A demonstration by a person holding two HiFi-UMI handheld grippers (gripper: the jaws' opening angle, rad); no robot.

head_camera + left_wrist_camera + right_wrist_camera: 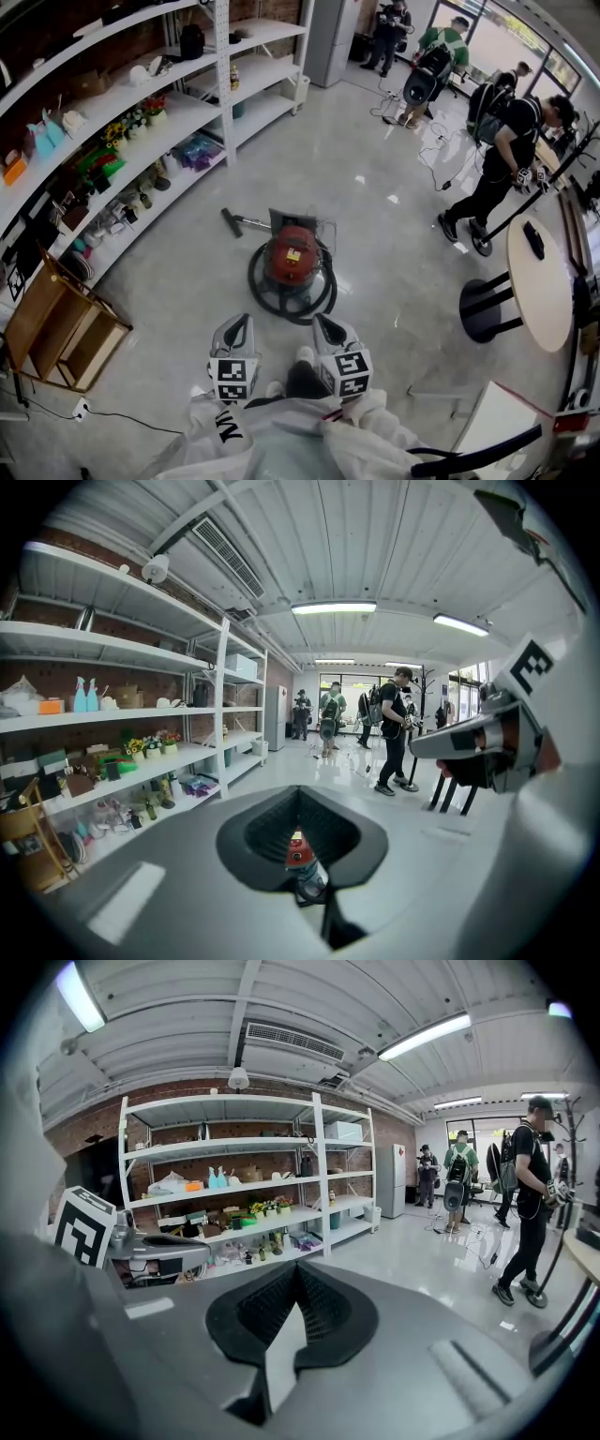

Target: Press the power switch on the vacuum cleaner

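A red canister vacuum cleaner (292, 255) stands on the glossy floor, its black hose (291, 302) coiled round it. My left gripper (244, 321) and right gripper (321, 321) hang side by side just short of the hose, both above the floor and touching nothing. In the left gripper view the jaws of the left gripper (298, 792) meet at their tips, and the vacuum cleaner (298, 852) shows through the slit below them. In the right gripper view the right gripper (298, 1267) is likewise shut, with only floor in the slit. No switch can be made out.
White shelves (141, 122) full of small goods run along the left. A wooden crate (58, 328) stands at lower left. A round table (539, 281) is at the right. Several people (506, 150) stand at the far right. The vacuum's wand (236, 223) lies behind it.
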